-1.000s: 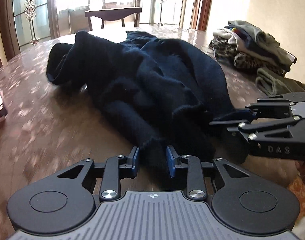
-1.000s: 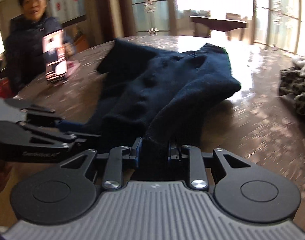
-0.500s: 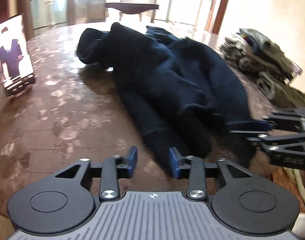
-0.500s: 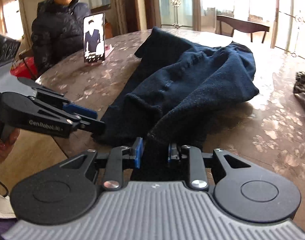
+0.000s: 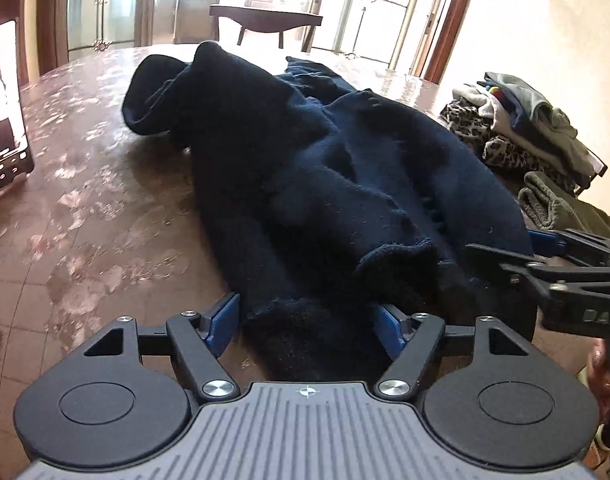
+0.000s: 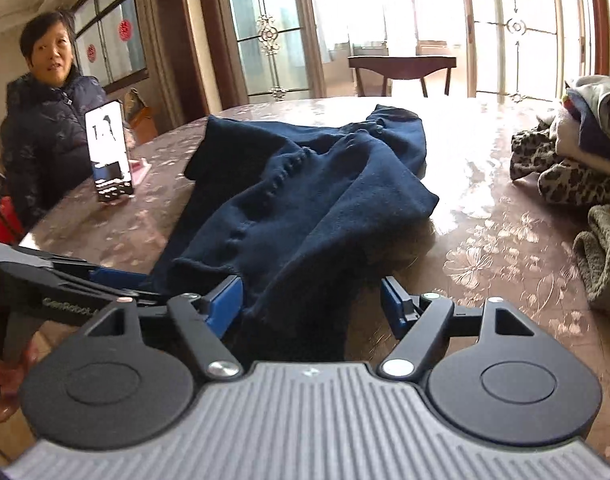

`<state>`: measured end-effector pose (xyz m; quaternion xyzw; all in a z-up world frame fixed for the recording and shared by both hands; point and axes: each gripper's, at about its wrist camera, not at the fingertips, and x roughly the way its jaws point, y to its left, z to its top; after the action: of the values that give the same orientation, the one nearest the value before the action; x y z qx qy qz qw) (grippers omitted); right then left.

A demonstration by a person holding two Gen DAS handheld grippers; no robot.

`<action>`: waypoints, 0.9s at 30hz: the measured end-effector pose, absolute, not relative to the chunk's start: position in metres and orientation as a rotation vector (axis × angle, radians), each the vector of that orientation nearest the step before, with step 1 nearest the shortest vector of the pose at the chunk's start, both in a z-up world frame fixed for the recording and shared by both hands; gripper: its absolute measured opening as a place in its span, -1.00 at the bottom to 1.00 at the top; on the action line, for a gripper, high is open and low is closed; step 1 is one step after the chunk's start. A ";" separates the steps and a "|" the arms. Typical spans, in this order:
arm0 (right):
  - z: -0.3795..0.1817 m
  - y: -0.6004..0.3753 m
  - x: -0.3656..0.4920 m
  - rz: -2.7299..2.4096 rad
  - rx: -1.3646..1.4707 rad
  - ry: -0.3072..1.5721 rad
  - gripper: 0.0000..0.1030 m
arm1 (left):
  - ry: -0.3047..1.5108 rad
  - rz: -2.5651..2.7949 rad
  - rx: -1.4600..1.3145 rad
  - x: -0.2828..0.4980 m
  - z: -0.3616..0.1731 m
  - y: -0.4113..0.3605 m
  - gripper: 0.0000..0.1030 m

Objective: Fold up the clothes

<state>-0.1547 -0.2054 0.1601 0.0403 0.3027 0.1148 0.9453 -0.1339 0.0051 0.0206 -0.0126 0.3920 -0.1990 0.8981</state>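
Both claws, left (image 5: 307,322) and right (image 6: 313,306), are opening astride the navy sweater (image 5: 345,184), clothes pile (image 5: 525,136) nearby.

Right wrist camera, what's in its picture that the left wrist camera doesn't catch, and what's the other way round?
Only the right wrist view shows a seated person in a dark jacket. Only the left wrist view shows nothing distinct beyond its own left gripper head-on. Both share the navy garment lying between opening jaws, not pinched, the right gripper, the propped phone, the stack of folded clothes and the table.
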 end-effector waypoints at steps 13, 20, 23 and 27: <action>0.152 -0.214 -0.168 0.261 0.074 0.662 -0.78 | 0.809 -0.537 0.028 -0.174 0.022 -0.001 -0.68; 0.156 -0.225 -0.211 0.326 0.095 0.701 -0.79 | 0.813 -0.567 0.064 -0.231 0.030 -0.002 -0.68; 0.155 -0.221 -0.231 0.346 0.070 0.699 -0.79 | 0.817 -0.556 0.074 -0.251 0.031 0.001 -0.68; 0.157 -0.220 -0.255 0.364 0.065 0.696 -0.79 | 0.821 -0.544 0.068 -0.271 0.031 0.005 -0.68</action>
<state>-0.2552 -0.2197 0.1571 0.0316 0.3392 0.1771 0.9234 -0.2710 0.0054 0.0311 0.0324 0.3940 -0.2613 0.8806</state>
